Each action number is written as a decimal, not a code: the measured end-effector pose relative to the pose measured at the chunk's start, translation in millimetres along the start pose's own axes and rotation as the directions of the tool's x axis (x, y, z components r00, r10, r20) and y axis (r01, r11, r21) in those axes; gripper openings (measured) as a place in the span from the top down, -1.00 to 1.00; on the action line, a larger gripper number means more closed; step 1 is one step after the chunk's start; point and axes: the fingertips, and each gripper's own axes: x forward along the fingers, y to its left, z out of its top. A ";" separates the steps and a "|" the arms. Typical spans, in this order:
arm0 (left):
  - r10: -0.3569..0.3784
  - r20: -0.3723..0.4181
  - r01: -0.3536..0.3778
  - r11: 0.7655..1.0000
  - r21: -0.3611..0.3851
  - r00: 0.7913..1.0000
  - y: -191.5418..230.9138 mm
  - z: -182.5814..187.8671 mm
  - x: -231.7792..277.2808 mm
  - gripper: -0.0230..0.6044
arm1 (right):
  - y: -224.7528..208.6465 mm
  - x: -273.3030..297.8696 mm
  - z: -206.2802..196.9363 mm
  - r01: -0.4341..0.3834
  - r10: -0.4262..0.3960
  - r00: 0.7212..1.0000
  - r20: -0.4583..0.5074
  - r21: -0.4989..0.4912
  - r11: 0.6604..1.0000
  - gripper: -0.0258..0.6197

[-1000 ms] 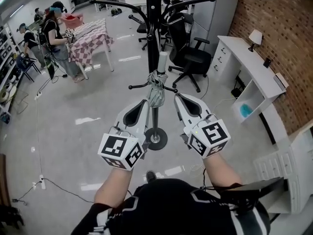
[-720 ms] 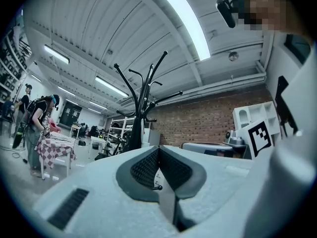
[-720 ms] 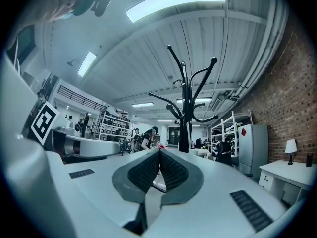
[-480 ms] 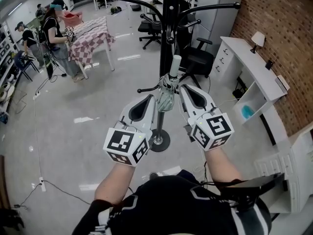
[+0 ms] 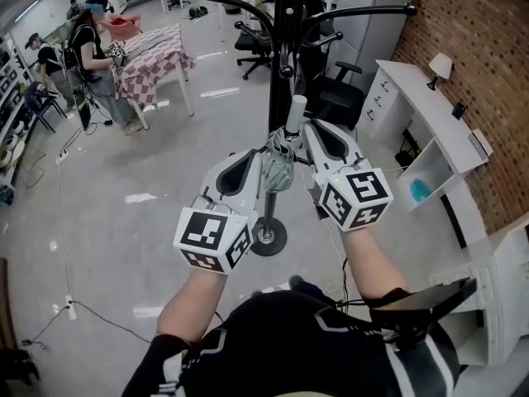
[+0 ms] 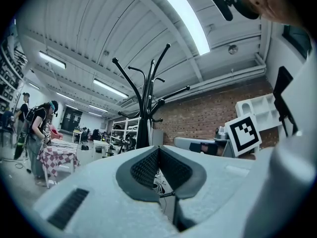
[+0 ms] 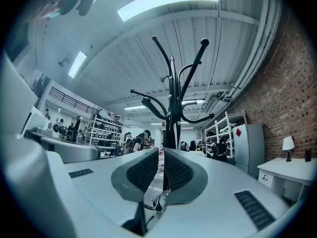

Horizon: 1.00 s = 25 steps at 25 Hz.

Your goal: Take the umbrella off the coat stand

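The left gripper has its jaws pressed together on nothing, the ribbed pads meeting at the tip. The right gripper is likewise closed down to a thin slit with nothing held in it, and only a black-and-white strap end dangles below its pads. The folded grey-green umbrella sits between the two grippers, one on each side and seemingly pressing on it, its pale handle pointing up against the black pole of the coat stand. The risk, as I judge it, is that the umbrella is squeezed from outside rather than caught in either pair of jaws, so an uneven lift could let it slide down and drop toward the round base. Whether its loop is free of the stand's short hook I cannot tell, and a snag there would drag the stand. Against the picture a second ago, both grippers and the umbrella stand higher and nearer the pole, the right gripper raised more than the left, and the view sits closer to the stand's upper arms
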 end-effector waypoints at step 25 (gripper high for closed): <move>0.261 -0.020 -0.259 0.962 0.082 0.965 -0.4 5.2 83.7 0.90 | -50.0 90.3 1.2 -0.260 0.260 0.965 0.017 -0.015 0.966 0.63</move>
